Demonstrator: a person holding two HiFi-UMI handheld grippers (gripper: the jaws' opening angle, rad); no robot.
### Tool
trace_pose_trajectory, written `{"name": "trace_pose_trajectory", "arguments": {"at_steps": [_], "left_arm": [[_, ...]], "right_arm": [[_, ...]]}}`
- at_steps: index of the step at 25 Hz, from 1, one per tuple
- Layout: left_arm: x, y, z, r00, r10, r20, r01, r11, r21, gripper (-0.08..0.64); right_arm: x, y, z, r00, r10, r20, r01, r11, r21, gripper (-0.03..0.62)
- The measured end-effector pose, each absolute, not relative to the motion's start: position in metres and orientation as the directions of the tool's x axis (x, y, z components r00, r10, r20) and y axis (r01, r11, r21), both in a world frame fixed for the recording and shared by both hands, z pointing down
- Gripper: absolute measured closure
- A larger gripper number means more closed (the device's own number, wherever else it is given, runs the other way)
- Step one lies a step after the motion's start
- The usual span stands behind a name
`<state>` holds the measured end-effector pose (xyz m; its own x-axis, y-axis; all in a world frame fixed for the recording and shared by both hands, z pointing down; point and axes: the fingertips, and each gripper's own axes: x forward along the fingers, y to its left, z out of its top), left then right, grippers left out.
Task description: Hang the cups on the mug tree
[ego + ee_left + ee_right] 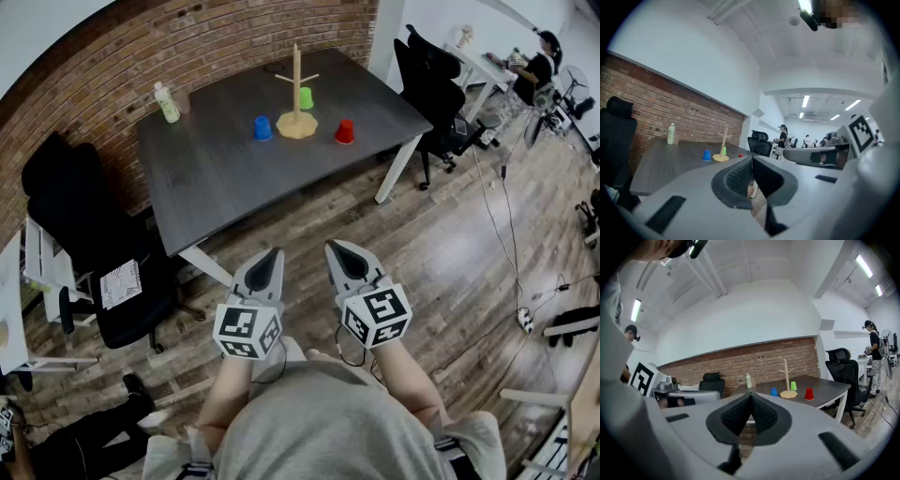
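Note:
A wooden mug tree (296,101) stands on the dark table (225,178) far ahead of me. Around its base sit a blue cup (262,128), a green cup (306,97) and a red cup (345,132), all upside down on the tabletop. The same tree (788,379) and red cup (809,393) show small in the right gripper view; the tree (723,146) is smaller still in the left gripper view. My left gripper (269,261) and right gripper (340,251) are held side by side over the floor, well short of the table. Both are shut and hold nothing.
A pale green bottle (167,103) stands at the table's back left by the brick wall. Black office chairs stand left (89,253) and right (433,84) of the table. A person (536,67) sits at a far desk. Cables run over the wooden floor at the right.

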<state>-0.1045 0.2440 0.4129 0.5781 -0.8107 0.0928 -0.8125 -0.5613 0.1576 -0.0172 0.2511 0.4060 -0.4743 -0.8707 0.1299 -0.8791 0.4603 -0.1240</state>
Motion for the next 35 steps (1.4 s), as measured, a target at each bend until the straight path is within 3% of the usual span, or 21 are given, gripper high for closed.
{"name": "trace_pose_trajectory", "arguments": {"at_steps": [35], "left_arm": [[-0.12, 0.286, 0.408, 0.539, -0.841, 0.047, -0.827, -0.518, 0.22, 0.551]], "right_arm": [[-0.019, 0.295, 0.399, -0.493, -0.865, 0.091, -0.864, 0.475, -0.167, 0.592]]}}
